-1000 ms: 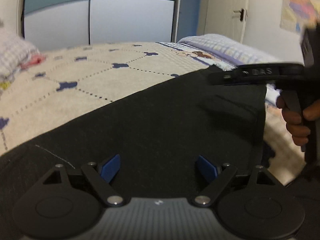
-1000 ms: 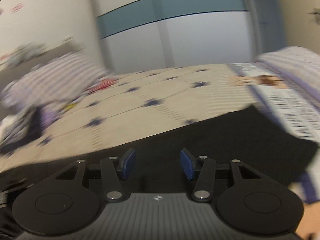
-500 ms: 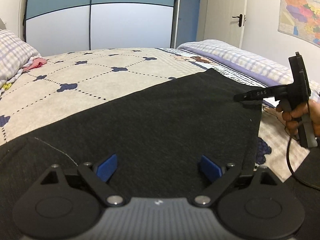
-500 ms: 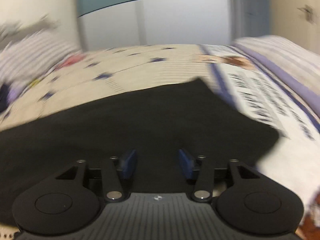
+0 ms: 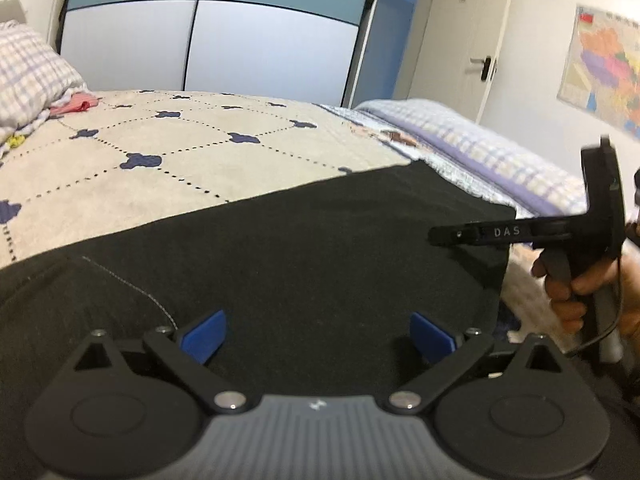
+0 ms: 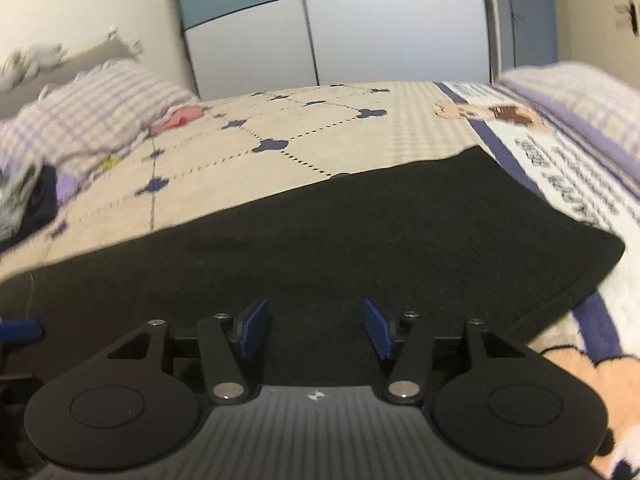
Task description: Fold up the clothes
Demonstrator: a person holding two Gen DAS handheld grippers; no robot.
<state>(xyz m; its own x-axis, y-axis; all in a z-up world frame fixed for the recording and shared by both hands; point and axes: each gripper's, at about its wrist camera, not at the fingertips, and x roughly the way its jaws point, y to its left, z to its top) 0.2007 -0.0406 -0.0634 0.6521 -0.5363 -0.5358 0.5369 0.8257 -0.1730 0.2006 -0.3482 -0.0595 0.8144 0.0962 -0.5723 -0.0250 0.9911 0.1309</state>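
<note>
A black garment (image 5: 320, 256) lies spread flat on the bed, seen again in the right wrist view as the black garment (image 6: 360, 240). My left gripper (image 5: 318, 338) hovers over its near part with jaws opening wide and nothing pinched between the blue pads. My right gripper (image 6: 316, 328) is above the garment's right portion, jaws opening, only cloth below them. In the left wrist view the right gripper (image 5: 436, 236) reaches in from the right over the garment's right edge, held by a hand (image 5: 580, 292).
The beige bedspread (image 5: 160, 168) with navy clover marks stretches beyond the garment. A checked pillow (image 6: 92, 120) and a pink item (image 6: 180, 118) lie at the far left. A checked purple blanket (image 5: 480, 148) runs along the right. A wardrobe (image 5: 224, 36) stands behind.
The left gripper's jaws spread wider. The right gripper's jaws narrowed, then widened, and it swung from the garment's far right corner back toward its middle.
</note>
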